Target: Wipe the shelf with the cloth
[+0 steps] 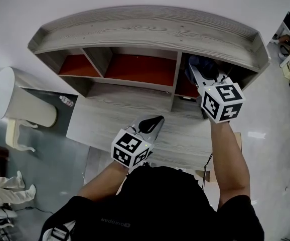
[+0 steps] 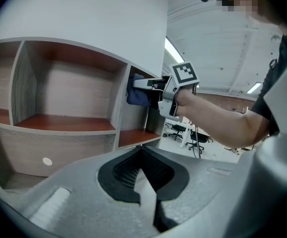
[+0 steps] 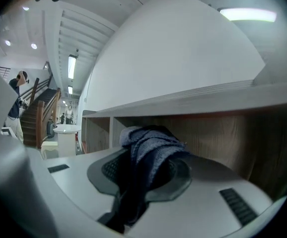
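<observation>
Cloth, dark blue and bunched, is sitting right between the jaws of the right gripper, which are clamping tight on it. It's bulging out ahead of them inside the end compartment of the shelf, under the top board. Left gripper is hanging over the desktop, its jaws pressing together with nothing between them.

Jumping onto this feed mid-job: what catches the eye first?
The right gripper, shut on a blue cloth, reaches into the right-hand compartment of the grey shelf. The left gripper hangs shut and empty over the desk below.
</observation>
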Demonstrator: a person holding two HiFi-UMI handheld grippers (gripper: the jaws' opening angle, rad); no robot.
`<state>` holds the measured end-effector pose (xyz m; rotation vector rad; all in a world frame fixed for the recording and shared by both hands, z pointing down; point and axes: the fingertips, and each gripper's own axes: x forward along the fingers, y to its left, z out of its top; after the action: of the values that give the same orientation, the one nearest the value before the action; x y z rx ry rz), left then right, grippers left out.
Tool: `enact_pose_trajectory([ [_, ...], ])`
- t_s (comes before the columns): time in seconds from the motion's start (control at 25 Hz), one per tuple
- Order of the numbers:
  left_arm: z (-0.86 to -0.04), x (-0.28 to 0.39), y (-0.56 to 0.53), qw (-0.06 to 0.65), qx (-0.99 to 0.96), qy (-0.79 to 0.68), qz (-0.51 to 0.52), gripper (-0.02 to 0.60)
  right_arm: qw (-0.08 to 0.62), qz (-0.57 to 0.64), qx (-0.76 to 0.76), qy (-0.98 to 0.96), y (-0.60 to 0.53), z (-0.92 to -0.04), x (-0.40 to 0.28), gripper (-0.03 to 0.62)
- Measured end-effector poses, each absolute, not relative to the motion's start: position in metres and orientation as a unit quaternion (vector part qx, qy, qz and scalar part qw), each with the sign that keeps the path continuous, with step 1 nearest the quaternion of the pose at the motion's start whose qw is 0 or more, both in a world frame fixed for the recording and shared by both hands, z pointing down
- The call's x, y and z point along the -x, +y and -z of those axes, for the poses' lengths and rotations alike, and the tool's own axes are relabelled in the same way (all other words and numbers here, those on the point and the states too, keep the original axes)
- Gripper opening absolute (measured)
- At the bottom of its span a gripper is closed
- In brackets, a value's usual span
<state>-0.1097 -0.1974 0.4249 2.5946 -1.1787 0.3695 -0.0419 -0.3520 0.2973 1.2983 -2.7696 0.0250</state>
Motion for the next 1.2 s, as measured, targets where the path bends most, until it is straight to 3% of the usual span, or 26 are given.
enact_pose_trajectory([
  [1.2,-0.421,0.127,-0.193,0.125,-0.894,-0.411,-0.128,0.008,0.049,0.016,-0.437,-0.898,-0.37,-0.276,0.062,0.095],
])
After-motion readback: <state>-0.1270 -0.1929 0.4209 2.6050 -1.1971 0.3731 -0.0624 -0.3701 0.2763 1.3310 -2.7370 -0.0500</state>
